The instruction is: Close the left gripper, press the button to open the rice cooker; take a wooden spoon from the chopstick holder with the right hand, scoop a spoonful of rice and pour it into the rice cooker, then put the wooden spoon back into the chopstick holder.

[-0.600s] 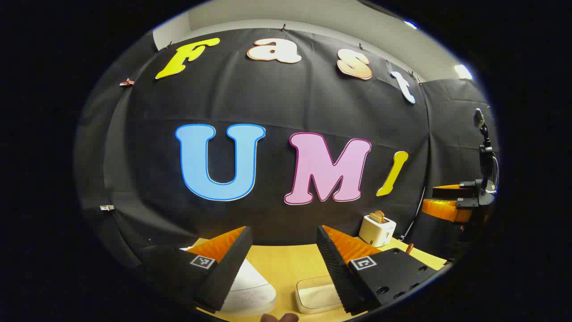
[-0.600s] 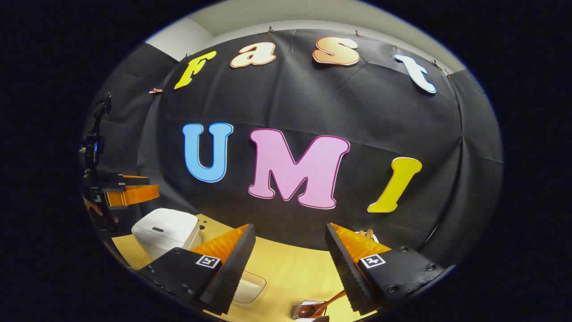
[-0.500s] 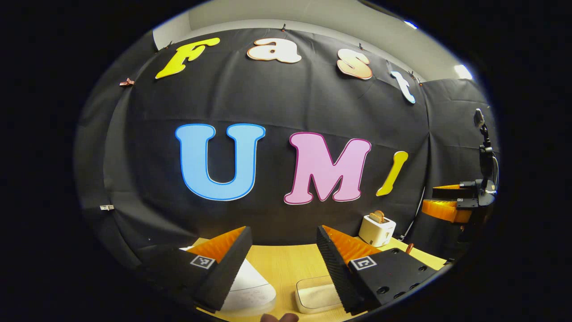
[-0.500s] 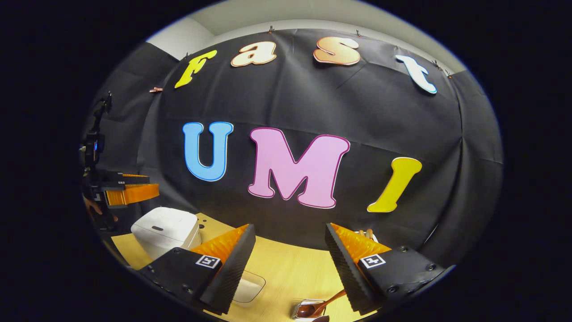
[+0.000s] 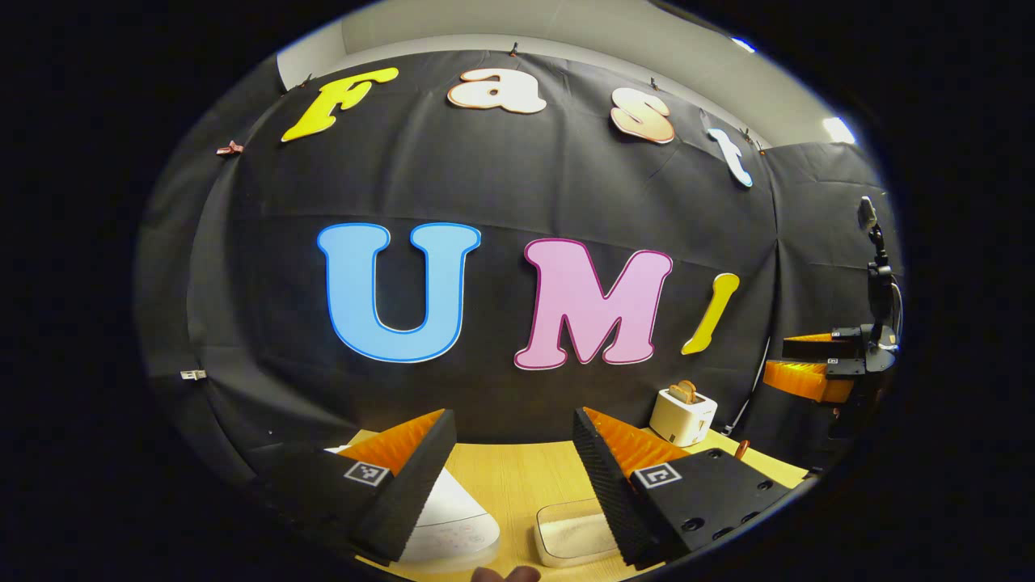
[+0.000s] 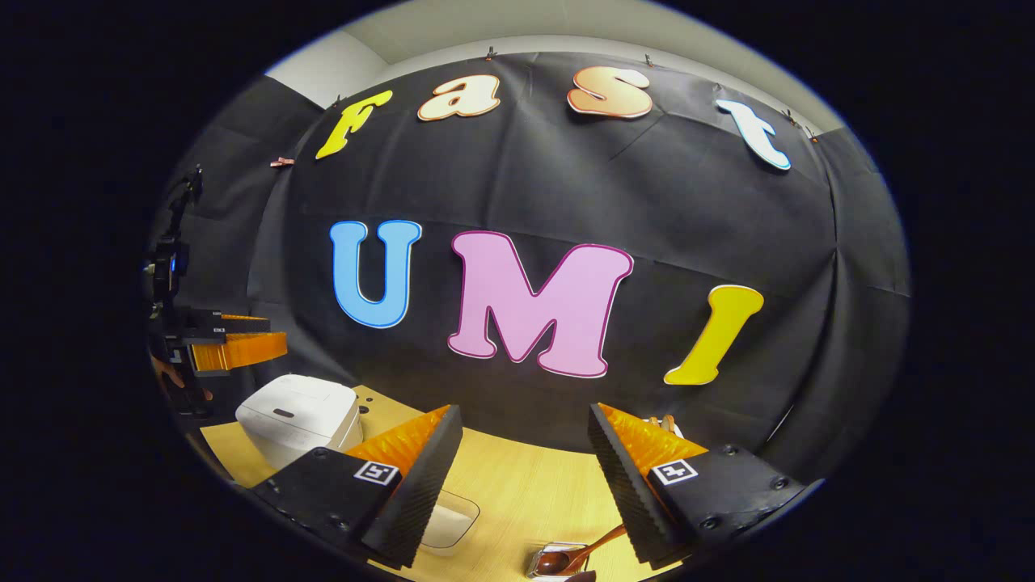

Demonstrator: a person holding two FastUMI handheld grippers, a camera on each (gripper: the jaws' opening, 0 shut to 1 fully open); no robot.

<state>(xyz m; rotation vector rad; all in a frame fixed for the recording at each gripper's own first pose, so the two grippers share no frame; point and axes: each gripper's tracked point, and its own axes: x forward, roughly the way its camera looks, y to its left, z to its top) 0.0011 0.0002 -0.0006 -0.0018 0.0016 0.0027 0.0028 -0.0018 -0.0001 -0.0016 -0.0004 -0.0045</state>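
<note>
The white rice cooker (image 6: 295, 408) stands at the table's left with its lid down; its top (image 5: 453, 525) also lies just below my left gripper (image 5: 513, 485), which is open and empty. A clear box of rice (image 5: 570, 529) sits beside the cooker, and its rim (image 6: 453, 517) shows behind my right gripper's near finger. A dark wooden spoon (image 6: 578, 552) rests in a shiny holder (image 6: 543, 566) at the bottom edge, under my right gripper (image 6: 525, 485), also open and empty. Each gripper hovers above the table, the left gripper (image 6: 234, 343) far left, the right gripper (image 5: 808, 364) far right.
A white toaster (image 5: 683, 414) with bread in it stands at the back right by the black cloth wall. The bare wooden table (image 6: 525, 485) stretches between the cooker and the spoon holder. A camera stand (image 5: 877, 267) rises at the far right.
Both views have shifted very slightly; the cooker sits a touch higher in the right gripper view. Nothing was taken hold of or let go.
</note>
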